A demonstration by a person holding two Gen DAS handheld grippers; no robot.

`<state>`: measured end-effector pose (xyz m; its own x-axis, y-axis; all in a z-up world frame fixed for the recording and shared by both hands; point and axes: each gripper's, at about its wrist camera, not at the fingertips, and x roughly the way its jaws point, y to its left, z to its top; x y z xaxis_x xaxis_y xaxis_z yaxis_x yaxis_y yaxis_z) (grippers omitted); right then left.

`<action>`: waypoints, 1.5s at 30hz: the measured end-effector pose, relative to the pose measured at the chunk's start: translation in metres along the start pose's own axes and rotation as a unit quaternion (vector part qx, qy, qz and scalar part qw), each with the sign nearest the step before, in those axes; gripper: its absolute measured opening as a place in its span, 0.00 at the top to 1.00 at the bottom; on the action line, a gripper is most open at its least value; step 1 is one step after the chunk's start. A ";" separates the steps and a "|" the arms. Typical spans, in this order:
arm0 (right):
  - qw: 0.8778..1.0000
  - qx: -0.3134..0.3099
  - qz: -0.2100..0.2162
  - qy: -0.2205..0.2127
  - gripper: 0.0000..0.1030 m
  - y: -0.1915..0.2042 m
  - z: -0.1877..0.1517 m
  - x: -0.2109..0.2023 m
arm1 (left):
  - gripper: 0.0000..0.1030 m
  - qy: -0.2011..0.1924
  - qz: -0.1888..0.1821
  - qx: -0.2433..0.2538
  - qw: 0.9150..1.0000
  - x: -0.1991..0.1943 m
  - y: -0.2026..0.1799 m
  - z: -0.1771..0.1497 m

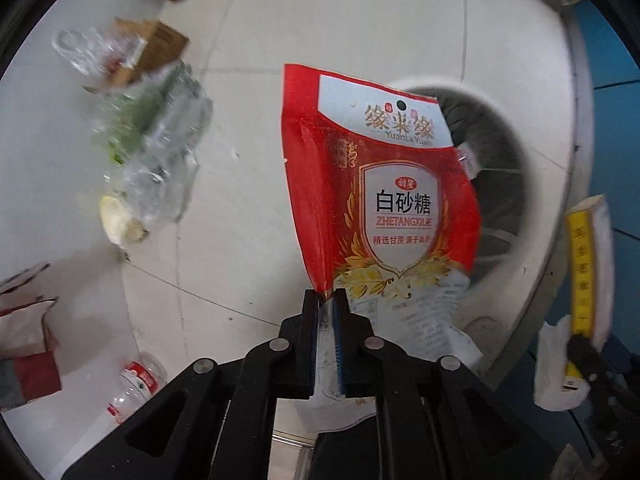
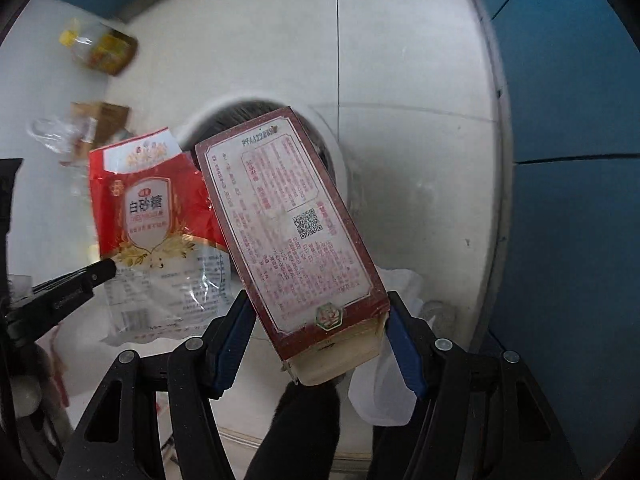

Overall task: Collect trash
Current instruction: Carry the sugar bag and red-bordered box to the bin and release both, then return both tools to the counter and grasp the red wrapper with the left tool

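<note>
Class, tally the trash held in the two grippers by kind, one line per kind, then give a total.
Plastic bags: 1, the red sugar bag in the left gripper.
Cardboard boxes: 1, the red box in the right gripper.
Total: 2

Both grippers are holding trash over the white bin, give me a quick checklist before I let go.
1. Left gripper shut on the sugar bag: ok, pinched at its lower edge.
2. Right gripper shut on the red box: ok, held across its lower end.
3. Bin opening under the sugar bag: ok, the opening shows right behind it.
4. Bin opening under the red box: cannot tell, the box hides most of it.
5. Bag and box apart: cannot tell, they overlap in the right wrist view.
6. Floor trash left: not ok, water bottle remains.
</note>
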<state>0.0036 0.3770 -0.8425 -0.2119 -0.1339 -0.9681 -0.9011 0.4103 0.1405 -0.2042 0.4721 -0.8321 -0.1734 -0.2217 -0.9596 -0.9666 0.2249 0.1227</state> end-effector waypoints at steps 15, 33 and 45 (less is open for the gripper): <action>0.999 -0.006 0.008 0.036 0.13 0.002 0.028 0.039 | 0.01 -0.019 -0.058 -0.012 0.998 -0.007 0.009 0.007; 0.988 -0.059 -0.025 -0.138 0.00 0.045 -0.072 -0.230 | 0.00 -0.197 -0.042 -0.020 0.979 -0.248 0.045 -0.126; 0.970 -0.084 -0.022 -0.229 0.00 0.045 -0.168 -0.449 | 0.00 -0.248 -0.079 -0.015 0.965 -0.419 0.050 -0.228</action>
<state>-0.0051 0.3043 -0.3671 -0.0168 0.2818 -0.9593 -0.9623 0.2561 0.0920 -0.2225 0.3601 -0.3657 0.0805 0.2333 -0.9691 -0.9799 0.1964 -0.0341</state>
